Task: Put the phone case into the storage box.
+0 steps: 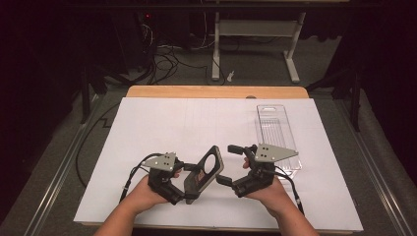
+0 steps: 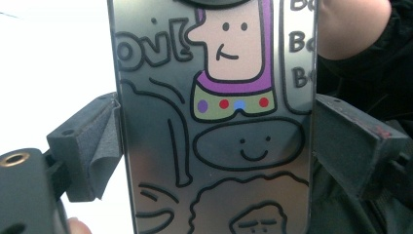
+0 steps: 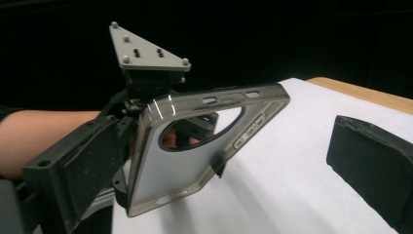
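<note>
phone case (image 2: 214, 126), cartoon doodles, lettering "ovl"

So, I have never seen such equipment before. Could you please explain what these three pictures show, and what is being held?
A person sits at a table and holds a hand tool with two jaws in each hand. The high view looks down from above: the left gripper and the right gripper are near the front edge of the white sheet. The other two pictures come from small cameras riding on each gripper.

The left gripper is closed on a phone case, lifted off the sheet; its own view shows the cartoon drawings on the case between the jaws. The right gripper is open, close beside the case but not gripping it.

A clear plastic package lies on the sheet.
</note>
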